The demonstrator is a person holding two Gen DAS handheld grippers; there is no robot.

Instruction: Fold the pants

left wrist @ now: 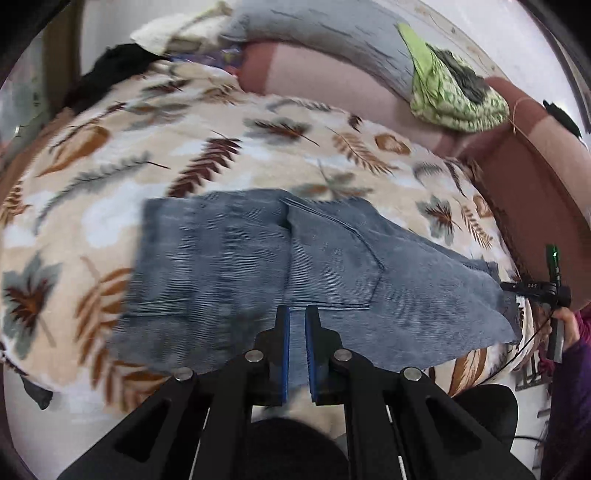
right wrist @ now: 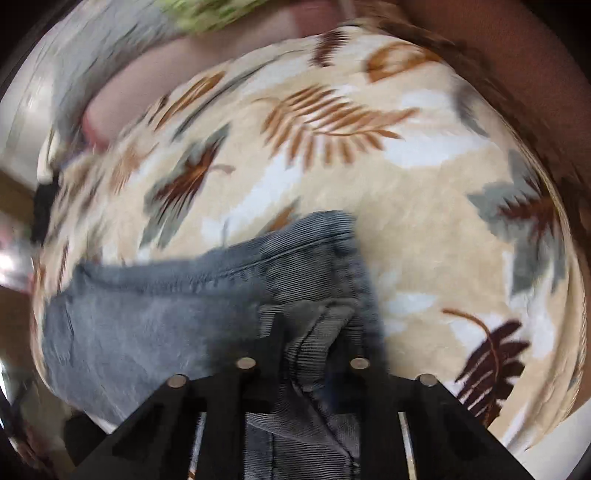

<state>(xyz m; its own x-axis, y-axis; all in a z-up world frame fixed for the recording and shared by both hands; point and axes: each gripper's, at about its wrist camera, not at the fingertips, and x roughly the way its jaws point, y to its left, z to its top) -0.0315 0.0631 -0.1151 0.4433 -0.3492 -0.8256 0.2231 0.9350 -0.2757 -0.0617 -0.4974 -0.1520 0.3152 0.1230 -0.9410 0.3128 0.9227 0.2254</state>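
Note:
Grey-blue corduroy pants (left wrist: 229,266) lie partly folded on a leaf-print blanket (left wrist: 184,147). My left gripper (left wrist: 296,314) is shut on the pants' near edge, with cloth between its blue pads (left wrist: 285,332). My right gripper (right wrist: 310,325) is shut on a bunched fold of the pants (right wrist: 166,317) at their right end; the view is blurred and the cloth hides its tips. The right gripper also shows in the left wrist view (left wrist: 539,288), at the pants' right corner.
The blanket (right wrist: 424,221) covers a sofa seat. A brown sofa arm (left wrist: 528,192) rises at the right. A green patterned cloth (left wrist: 454,96) and a grey cloth (left wrist: 325,33) lie on the sofa back. A black garment (left wrist: 110,70) lies far left.

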